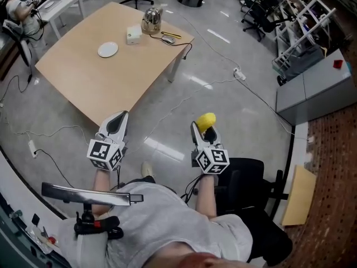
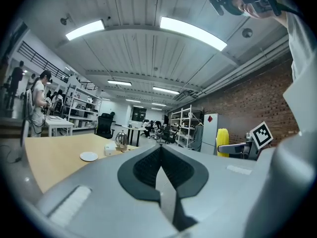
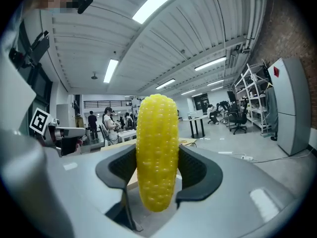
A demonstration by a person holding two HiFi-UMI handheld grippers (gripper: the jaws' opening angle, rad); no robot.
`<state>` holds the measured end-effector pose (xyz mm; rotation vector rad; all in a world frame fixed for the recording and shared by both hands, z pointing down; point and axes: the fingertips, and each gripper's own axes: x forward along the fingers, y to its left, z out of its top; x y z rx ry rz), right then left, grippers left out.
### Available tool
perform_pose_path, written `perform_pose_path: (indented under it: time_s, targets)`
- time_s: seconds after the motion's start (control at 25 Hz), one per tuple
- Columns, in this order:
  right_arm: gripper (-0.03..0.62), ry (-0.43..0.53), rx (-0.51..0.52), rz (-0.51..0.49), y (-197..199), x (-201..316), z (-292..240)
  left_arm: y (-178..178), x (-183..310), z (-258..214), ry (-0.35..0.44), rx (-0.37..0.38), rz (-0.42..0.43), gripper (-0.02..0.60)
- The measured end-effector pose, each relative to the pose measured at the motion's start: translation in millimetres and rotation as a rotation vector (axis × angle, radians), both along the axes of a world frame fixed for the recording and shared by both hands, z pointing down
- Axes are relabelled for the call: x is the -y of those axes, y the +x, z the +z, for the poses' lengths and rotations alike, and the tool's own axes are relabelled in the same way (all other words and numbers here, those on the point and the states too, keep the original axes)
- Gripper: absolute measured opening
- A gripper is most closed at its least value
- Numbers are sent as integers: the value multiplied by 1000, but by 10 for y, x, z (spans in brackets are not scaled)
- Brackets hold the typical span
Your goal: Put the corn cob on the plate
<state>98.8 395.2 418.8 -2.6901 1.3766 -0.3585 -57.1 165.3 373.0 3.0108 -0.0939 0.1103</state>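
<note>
A yellow corn cob (image 3: 157, 152) stands upright between the jaws of my right gripper (image 3: 157, 170), which is shut on it; in the head view the corn cob (image 1: 205, 120) sticks up from the right gripper (image 1: 204, 133) over the floor. The left gripper (image 1: 117, 124) is shut with nothing in it, jaws touching (image 2: 159, 167). A small white plate (image 1: 107, 49) lies on the wooden table (image 1: 95, 77), far ahead of both grippers; the plate (image 2: 89, 156) also shows in the left gripper view.
On the table's far end sit a white box (image 1: 133, 34), a metal kettle (image 1: 151, 20) and a mouse (image 1: 168, 39). Cables (image 1: 223, 82) run over the grey floor. A black chair (image 1: 251, 177) is at my right, grey cabinets (image 1: 318, 88) farther right.
</note>
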Motion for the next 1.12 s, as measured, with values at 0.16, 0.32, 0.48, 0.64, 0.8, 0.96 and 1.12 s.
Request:
perform_pose_path:
  time_s: [0.16,0.32,0.48,0.64,0.8,0.96,1.12]
  targets:
    - [255,-4,0,-38,103,194,11,1,124,-86,15,-7,-40,20]
    - [253,0,-1,-85,178,408,2,-29,267,-59,30,-25,-90,20]
    - [253,-2,-7,-142,149,657,-54,-186,405,-97,51,-29,-146,20]
    - [253,-5,-12,-202,100,917,-125,-443,595,-185,45,-64,-231,20]
    - [254,-17,-27,-265,64,1213,-148,-684,790,-168,39,-78,-315,20]
    - [253,-19,-33,-337,90,1575,-130,-832,991,-125,36,-85,-397,20]
    - [253,-18,-28,-407,154,1986,-82,-935,1204,-92,43,-76,-473,20]
